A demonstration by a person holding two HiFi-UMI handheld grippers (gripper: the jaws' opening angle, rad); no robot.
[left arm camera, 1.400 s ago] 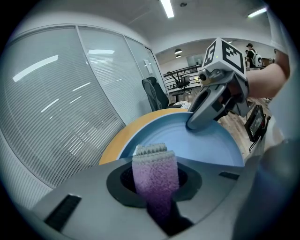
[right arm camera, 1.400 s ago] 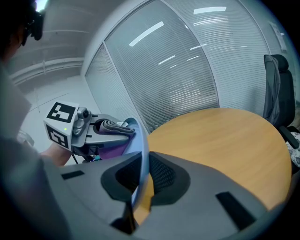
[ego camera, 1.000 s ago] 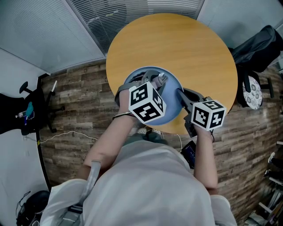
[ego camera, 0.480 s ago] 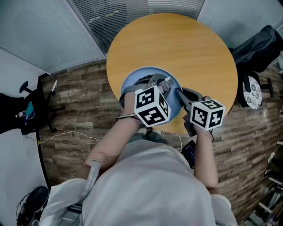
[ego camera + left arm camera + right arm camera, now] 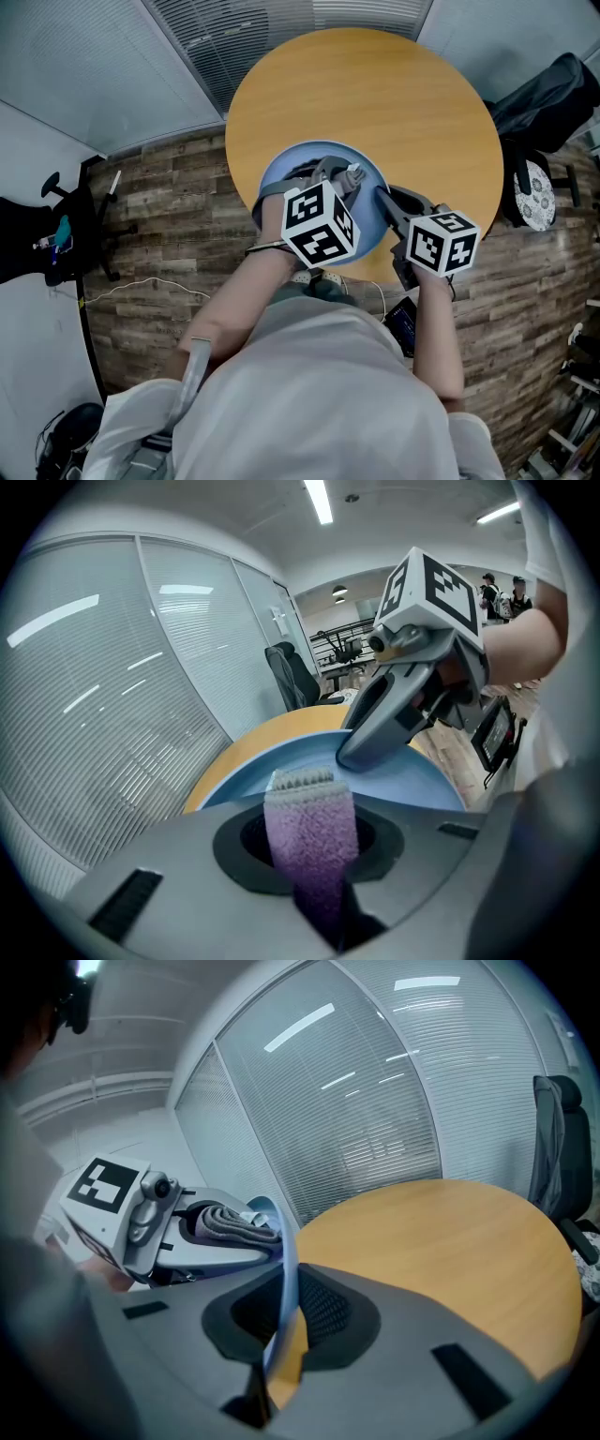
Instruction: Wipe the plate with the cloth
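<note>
In the head view, the left gripper [image 5: 343, 175] and its cube [image 5: 319, 225] are covering most of the plate [image 5: 289, 161]. The cloth [image 5: 309, 822] is showing there only as a small grey bit. In the left gripper view, the cloth's lower end is hiding in the dark gap between the jaws. In the right gripper view, the plate's lower rim is hiding between the jaws of the right gripper [image 5: 281, 1335].

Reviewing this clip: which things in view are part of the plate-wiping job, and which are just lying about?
In the job:
- blue plate, gripped at its rim by the right gripper
- purple cloth, clamped in the left gripper
- round table below them

Lying about:
- black office chair
- round patterned object on the floor
- white cable on the floor
</note>
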